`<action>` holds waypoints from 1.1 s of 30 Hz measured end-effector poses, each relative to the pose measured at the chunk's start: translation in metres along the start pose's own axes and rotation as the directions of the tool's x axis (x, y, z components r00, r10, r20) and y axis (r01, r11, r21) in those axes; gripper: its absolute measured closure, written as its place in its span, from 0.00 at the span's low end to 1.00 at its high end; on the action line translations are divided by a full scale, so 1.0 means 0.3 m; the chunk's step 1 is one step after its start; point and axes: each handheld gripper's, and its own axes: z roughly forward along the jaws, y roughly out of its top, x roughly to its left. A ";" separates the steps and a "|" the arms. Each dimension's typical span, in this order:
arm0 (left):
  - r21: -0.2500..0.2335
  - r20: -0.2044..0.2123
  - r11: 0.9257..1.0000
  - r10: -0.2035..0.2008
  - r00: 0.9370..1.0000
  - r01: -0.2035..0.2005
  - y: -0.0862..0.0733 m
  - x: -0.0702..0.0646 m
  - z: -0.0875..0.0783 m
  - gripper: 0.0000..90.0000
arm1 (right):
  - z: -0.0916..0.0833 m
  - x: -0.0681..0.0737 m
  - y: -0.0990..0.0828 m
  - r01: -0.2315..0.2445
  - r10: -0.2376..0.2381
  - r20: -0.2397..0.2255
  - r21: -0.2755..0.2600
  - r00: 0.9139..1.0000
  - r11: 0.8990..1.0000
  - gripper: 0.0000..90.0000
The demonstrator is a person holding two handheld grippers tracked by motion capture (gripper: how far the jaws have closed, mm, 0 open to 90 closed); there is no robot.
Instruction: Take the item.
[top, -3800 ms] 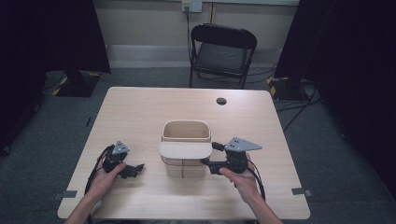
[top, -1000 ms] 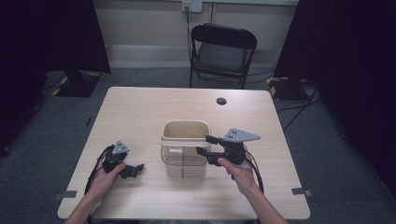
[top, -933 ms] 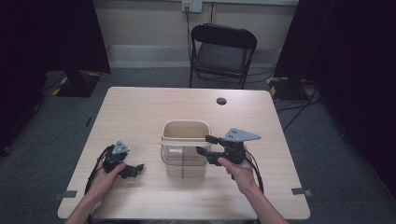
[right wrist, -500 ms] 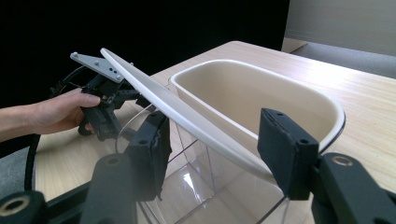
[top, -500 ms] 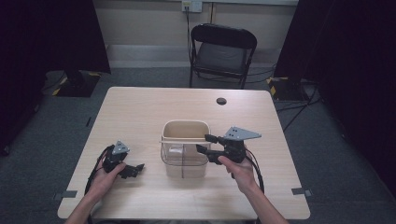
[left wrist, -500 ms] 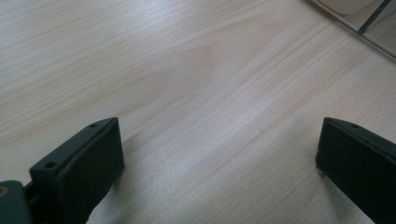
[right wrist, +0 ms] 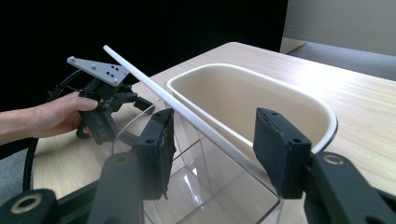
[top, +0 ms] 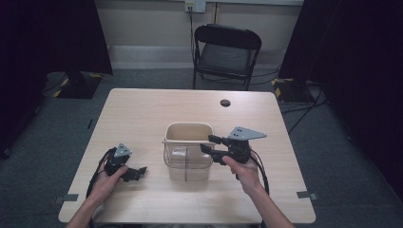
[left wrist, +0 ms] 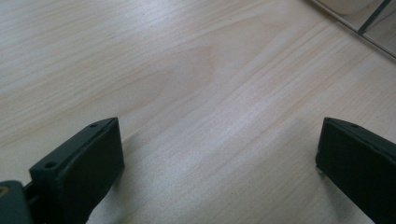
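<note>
While the left gripper (top: 138,172) rests open, the right gripper (right wrist: 212,140) has been closing, not yet pressing, around the bin's white bar (right wrist: 187,114).

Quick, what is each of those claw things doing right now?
Left gripper: open, holding nothing.
Right gripper: open, jaws just been closing around the white divider; not gripping yet.

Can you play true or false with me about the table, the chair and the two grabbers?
The chair behind the table is black. True.
The left gripper holds the beige tub. False: it rests open on the table, holding nothing.
A white strip runs between the right gripper's jaws. True; they have just been closing around it.
The beige tub is full of toys. False: it looks empty.
</note>
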 end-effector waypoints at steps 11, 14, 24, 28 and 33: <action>0.001 0.000 1.000 -0.001 1.000 0.001 0.000 0.000 0.000 0.00 | 0.002 -0.007 0.008 -0.004 0.004 0.010 -0.002 1.000 1.000 0.57; 0.003 -0.001 1.000 0.002 1.000 -0.002 0.000 0.001 -0.001 0.00 | 0.003 -0.010 0.011 -0.004 0.004 0.009 -0.003 1.000 1.000 0.57; 0.002 0.000 1.000 0.001 1.000 -0.001 0.000 0.000 0.000 0.00 | 0.008 -0.016 0.018 -0.013 0.013 0.016 -0.006 1.000 1.000 0.59; 0.000 0.001 1.000 -0.001 1.000 0.001 0.000 0.000 0.000 0.00 | 0.010 -0.019 0.019 -0.015 0.015 0.016 -0.009 1.000 1.000 0.59; 0.002 0.000 1.000 0.002 1.000 -0.002 0.000 0.001 0.000 0.00 | 0.011 -0.022 0.020 -0.016 0.016 0.017 -0.009 1.000 1.000 0.60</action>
